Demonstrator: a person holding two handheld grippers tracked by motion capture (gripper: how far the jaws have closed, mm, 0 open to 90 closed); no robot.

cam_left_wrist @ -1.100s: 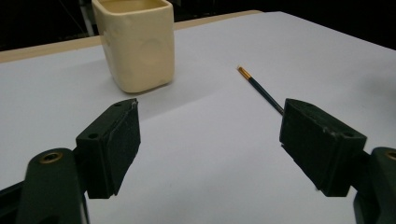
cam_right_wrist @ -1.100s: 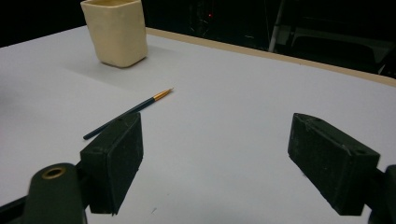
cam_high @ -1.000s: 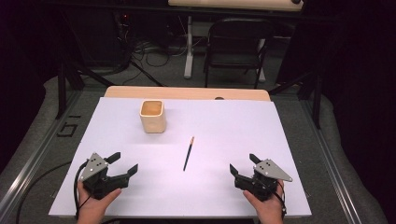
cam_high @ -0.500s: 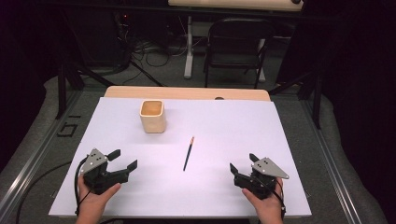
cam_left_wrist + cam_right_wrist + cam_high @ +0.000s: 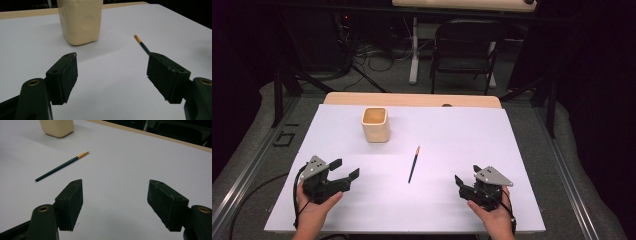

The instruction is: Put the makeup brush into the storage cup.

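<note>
A thin brush [image 5: 414, 164] lies mid-tabletop, its long axis running from near edge to far edge, between both grippers. The left gripper [image 5: 343, 173] and right gripper [image 5: 464, 184] are held open, empty, jaws lately narrowing; the right looks slightly nearer.

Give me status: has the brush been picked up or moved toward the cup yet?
Nothing done yet. The brush lies flat on the white table cover, apart from the empty cream cup. In hand: nothing; left tongs and right tongs are open near the front edge, jaws just narrowing with nothing between them. Left: probably grasping the brush and putting it in the cup.
</note>
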